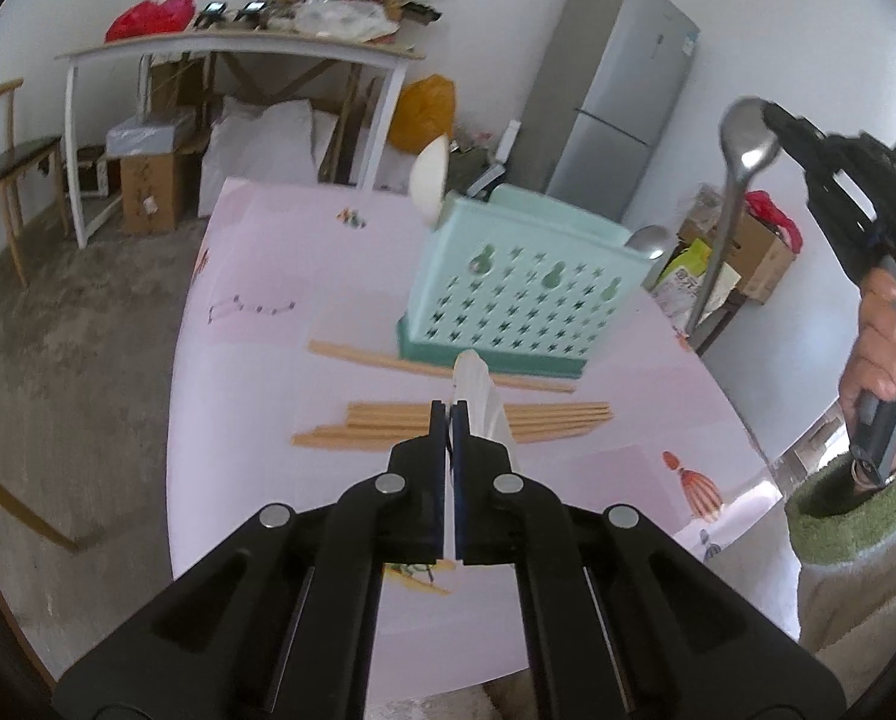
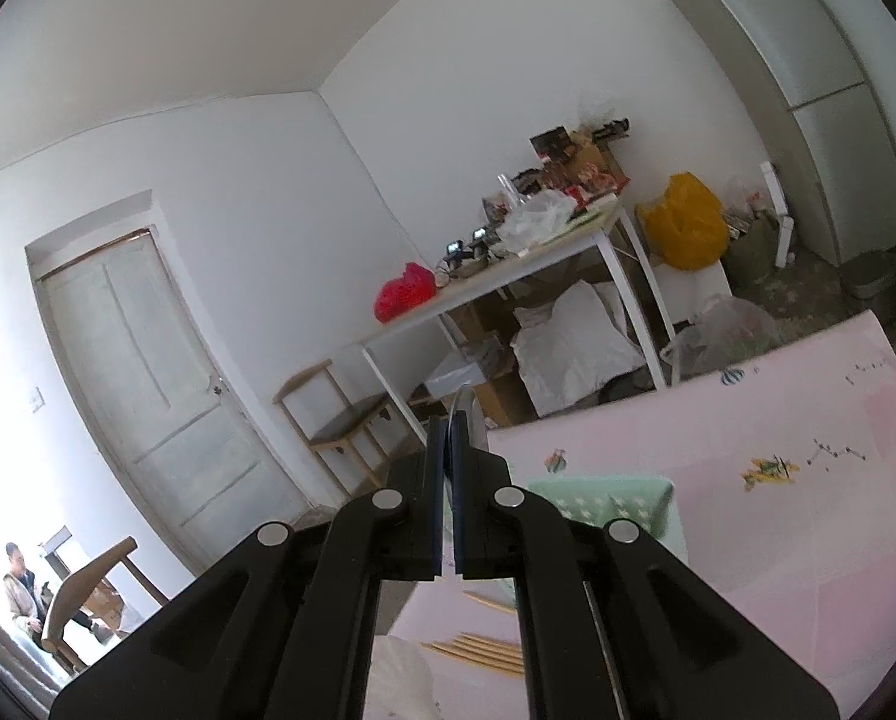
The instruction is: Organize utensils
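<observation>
Closed on a white plastic spoon (image 1: 478, 396), the left gripper (image 1: 449, 420) filled the bottom of its own view; the spoon's pale body stuck out past the fingertips toward 12 o'clock. Just beyond it, wooden chopsticks (image 1: 448, 420) lay in a loose bundle on the pink table (image 1: 267, 372), and one more pair lay apart from the bundle, touching the base of the mint-green utensil basket (image 1: 514, 288). This basket stood upright at about 1 o'clock from the gripper. A white spoon (image 1: 431, 180) stood out of its far left corner and a metal spoon bowl (image 1: 649, 240) showed at its right rim.

At 2 o'clock, well above the table, the right gripper (image 1: 772, 114) was shut on a long metal spoon (image 1: 742, 144), pinching it at the bowl (the handle hung down). A hand (image 1: 880, 348) in a green cuff (image 1: 856, 516) held that tool.

In the right wrist view, the right gripper's (image 2: 449, 420) fingers were pressed together with only a thin edge of the spoon (image 2: 466, 408) visible between them. Farther back stood a cluttered white table (image 1: 237, 48) and a grey fridge (image 1: 616, 90).
</observation>
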`<move>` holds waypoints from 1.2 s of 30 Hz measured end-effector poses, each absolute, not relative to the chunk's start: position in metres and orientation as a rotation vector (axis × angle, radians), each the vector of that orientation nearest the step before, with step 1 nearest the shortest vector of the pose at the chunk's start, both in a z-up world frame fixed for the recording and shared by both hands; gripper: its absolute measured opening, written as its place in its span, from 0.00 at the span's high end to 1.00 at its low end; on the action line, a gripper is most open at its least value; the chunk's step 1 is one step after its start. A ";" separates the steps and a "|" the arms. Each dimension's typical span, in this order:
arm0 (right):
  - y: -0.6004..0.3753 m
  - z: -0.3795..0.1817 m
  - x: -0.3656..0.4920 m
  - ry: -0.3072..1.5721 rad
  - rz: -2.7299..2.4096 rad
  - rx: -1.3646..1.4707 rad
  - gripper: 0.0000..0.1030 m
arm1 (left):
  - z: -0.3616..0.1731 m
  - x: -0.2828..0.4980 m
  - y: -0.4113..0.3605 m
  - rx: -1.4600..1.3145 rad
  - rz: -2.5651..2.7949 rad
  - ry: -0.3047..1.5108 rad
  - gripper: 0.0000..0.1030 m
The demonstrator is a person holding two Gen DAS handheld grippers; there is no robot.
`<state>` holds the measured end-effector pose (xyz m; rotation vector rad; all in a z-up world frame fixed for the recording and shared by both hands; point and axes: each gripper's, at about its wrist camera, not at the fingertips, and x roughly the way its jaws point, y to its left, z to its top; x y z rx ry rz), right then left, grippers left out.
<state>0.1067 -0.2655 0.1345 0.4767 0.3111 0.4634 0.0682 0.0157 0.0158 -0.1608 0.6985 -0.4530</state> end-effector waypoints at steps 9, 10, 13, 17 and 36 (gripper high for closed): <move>-0.246 0.171 0.121 0.256 0.538 0.455 0.98 | 0.044 0.065 0.013 -0.171 -0.497 0.636 1.00; -0.244 0.174 0.122 0.254 0.548 0.456 0.98 | 0.046 0.065 0.014 -0.171 -0.500 0.630 1.00; -0.234 0.180 0.137 0.254 0.586 0.459 0.98 | 0.052 0.064 0.015 -0.172 -0.506 0.613 1.00; -0.217 0.181 0.168 0.270 0.620 0.458 0.98 | 0.059 0.064 0.018 -0.179 -0.502 0.597 1.00; -0.179 0.068 0.254 0.589 0.546 0.464 0.93 | 0.072 0.074 0.049 -0.254 -0.480 0.551 1.00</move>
